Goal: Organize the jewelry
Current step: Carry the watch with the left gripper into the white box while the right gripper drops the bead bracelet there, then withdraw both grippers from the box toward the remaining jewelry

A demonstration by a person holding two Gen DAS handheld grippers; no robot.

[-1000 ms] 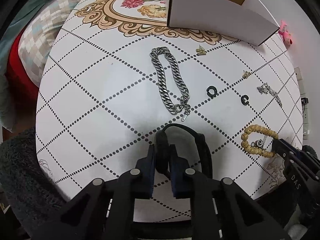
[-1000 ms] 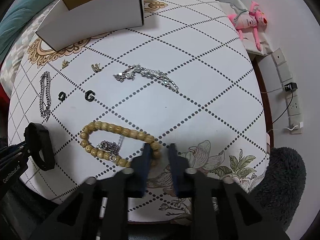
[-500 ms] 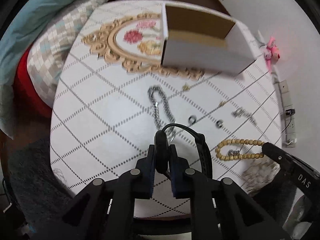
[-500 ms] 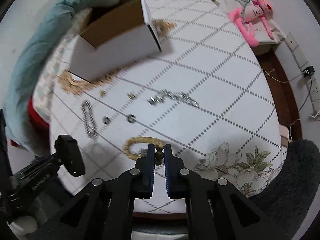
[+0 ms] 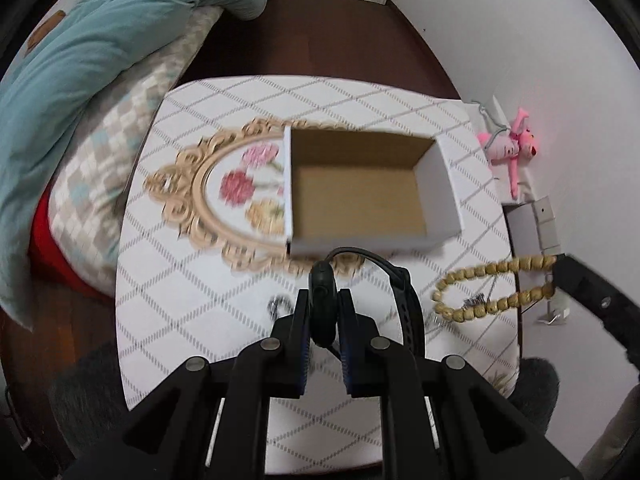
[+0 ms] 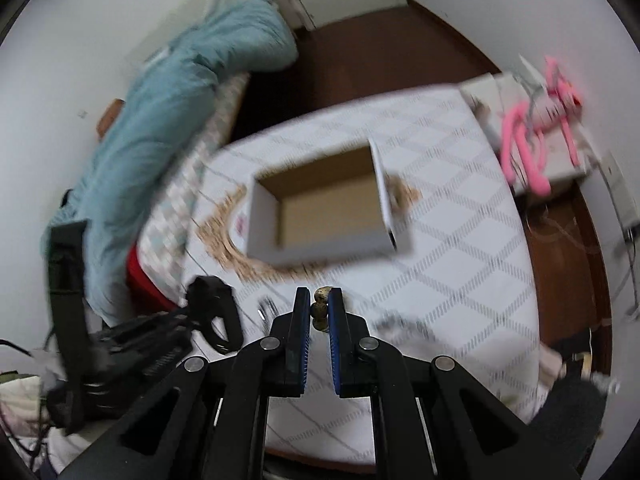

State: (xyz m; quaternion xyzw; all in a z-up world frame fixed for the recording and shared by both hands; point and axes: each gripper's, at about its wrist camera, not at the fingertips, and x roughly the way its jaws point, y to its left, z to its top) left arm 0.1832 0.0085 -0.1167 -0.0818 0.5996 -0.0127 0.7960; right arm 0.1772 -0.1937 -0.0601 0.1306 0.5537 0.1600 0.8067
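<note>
My left gripper (image 5: 323,304) is shut on a black watch (image 5: 326,308); its strap loops to the right, and I hold it high above the table, just short of the open white cardboard box (image 5: 360,184). My right gripper (image 6: 319,306) is shut on a wooden bead bracelet (image 6: 320,308). That bracelet (image 5: 492,288) hangs in the air at the right of the left wrist view. The box (image 6: 320,208) appears empty. The watch (image 6: 212,312) shows at lower left in the right wrist view.
The table (image 5: 192,320) has a white diamond-pattern cloth with a gold floral frame (image 5: 208,200). A silver chain (image 6: 404,326) and other small pieces lie blurred on it. A bed with a teal duvet (image 5: 80,60) is on the left. A pink plush toy (image 5: 516,148) is on the right.
Both grippers have risen well above the table and moved toward the box, carrying the watch and the bead bracelet. The bracelet has left the table.
</note>
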